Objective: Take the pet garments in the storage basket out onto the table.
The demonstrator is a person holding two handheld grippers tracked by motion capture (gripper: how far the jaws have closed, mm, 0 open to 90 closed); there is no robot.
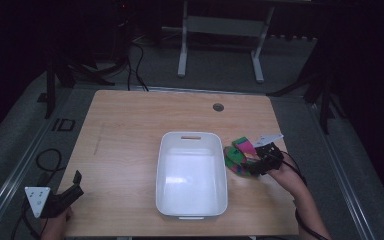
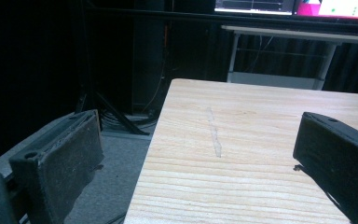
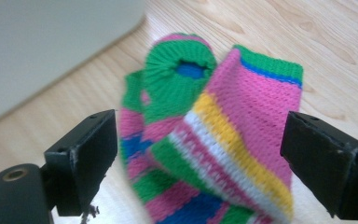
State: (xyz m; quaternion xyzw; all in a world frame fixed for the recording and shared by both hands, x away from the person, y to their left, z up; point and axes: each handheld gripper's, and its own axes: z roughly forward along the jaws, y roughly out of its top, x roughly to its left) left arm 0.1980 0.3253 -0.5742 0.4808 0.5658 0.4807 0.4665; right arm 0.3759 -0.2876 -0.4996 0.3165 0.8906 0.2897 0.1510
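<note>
A knitted sock (image 1: 240, 156), striped in pink, green, blue, yellow and white, lies bunched on the wooden table (image 1: 125, 130) just at three o'clock of the white plastic bin (image 1: 191, 172). Its green cuff (image 3: 179, 74) stands raised and open, showing a blue inside. The bin sits upright at mid-table, empty.

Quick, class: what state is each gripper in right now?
Left gripper: open, empty, over the table edge.
Right gripper: open, jaws either side of the striped sock.
</note>
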